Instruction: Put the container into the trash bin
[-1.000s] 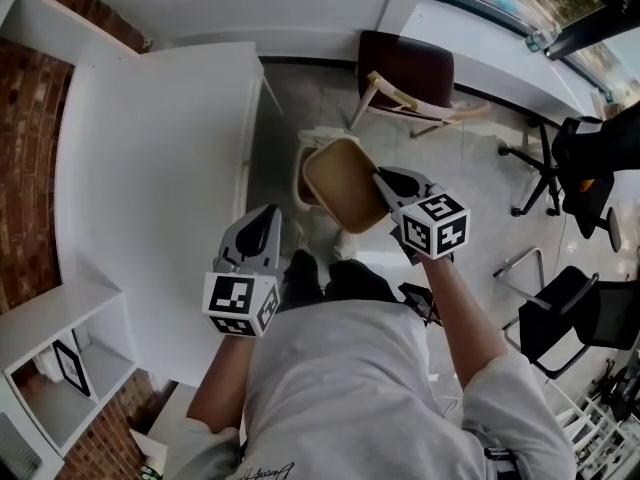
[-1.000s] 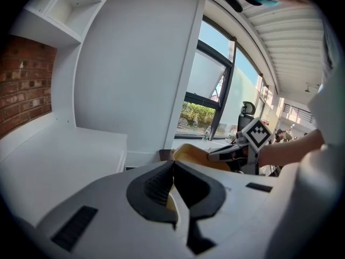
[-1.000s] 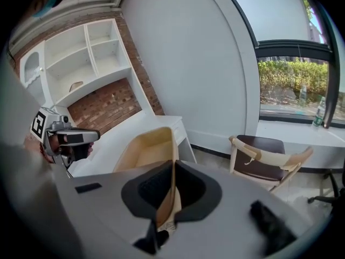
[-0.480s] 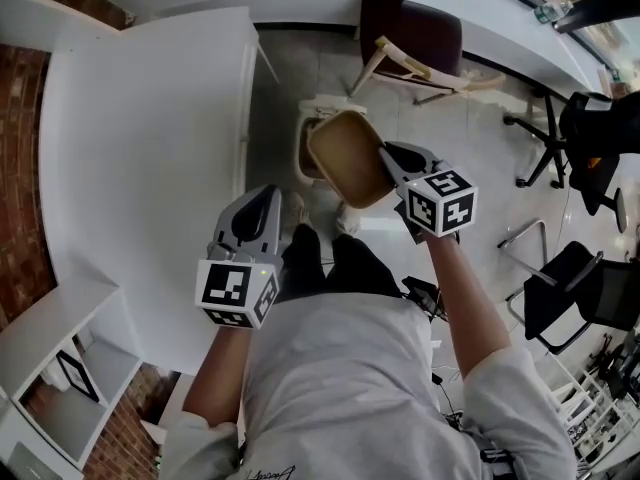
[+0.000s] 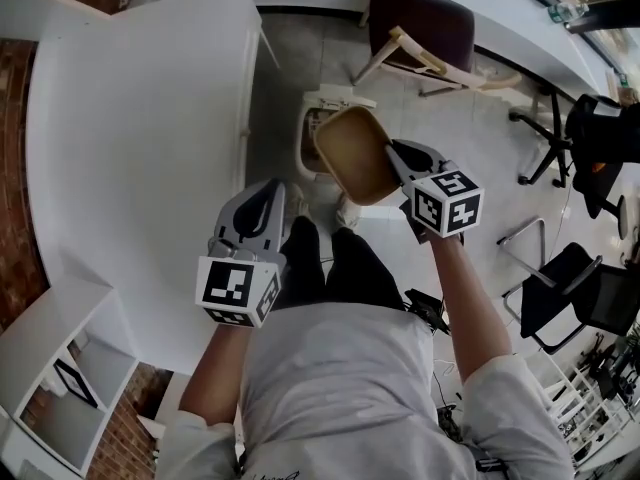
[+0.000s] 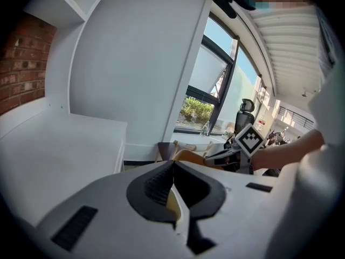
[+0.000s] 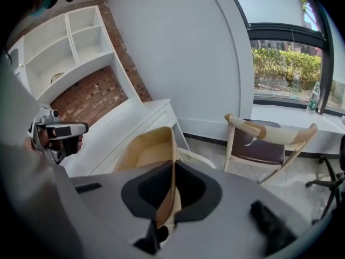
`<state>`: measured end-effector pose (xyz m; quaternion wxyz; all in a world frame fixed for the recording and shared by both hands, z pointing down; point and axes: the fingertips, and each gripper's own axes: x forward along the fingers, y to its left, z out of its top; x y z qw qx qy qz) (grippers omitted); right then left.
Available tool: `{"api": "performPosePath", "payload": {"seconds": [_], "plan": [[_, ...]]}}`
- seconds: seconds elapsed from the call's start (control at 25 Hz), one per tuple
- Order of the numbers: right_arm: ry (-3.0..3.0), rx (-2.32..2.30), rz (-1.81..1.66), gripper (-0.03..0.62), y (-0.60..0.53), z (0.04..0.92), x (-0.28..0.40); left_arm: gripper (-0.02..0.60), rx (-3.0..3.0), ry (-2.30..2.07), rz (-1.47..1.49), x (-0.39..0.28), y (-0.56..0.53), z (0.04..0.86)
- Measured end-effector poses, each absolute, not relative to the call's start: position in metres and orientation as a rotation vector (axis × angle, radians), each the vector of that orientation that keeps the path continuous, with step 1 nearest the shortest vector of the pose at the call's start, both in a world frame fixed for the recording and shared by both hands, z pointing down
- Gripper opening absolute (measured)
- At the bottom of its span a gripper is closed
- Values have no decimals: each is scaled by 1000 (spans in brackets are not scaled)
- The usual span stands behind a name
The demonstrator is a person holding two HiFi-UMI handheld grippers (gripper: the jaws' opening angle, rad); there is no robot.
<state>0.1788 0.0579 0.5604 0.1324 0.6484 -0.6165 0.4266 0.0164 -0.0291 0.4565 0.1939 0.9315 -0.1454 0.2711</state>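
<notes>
Tools, one in each hand of a standing person, seen from above. The right tool (image 5: 392,153) has its jaws drawn in narrow, pinched on the thin side wall of a tan container (image 5: 352,153). In the right gripper view the two dark pads of the right tool (image 7: 173,165) press that wall from both sides, and the rest of the container (image 7: 145,150) sticks out ahead of the jaws, its hollow side turned to the left. The container is a shallow, rounded-square tub, empty inside, held tilted rather than level.

The left tool (image 5: 272,190) has its jaws together and grips nothing. In the left gripper view the tips of the left tool (image 6: 173,163) meet, and only a sliver of pale colour shows through the gap lower down. It hangs beside the person's left leg, near the edge of a white worktop (image 5: 140,148), and apart from the container.

A white trash bin (image 5: 305,143) stands open on the grey floor just in front of the person's feet, beside the worktop's corner. From above, the container overlaps the bin's right-hand part; the right gripper view shows the bin's pale rim (image 7: 199,158) just past the container. Behind the bin stands a wooden chair (image 5: 415,38) with a dark seat.
</notes>
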Motion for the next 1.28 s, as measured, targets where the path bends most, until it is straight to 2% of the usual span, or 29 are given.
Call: {"api": "performPosePath", "payload": {"seconds": [1.28], "plan": [[-1655, 1830, 1467, 35, 43, 707, 183, 15, 2563, -341, 865, 56, -40, 554]]}}
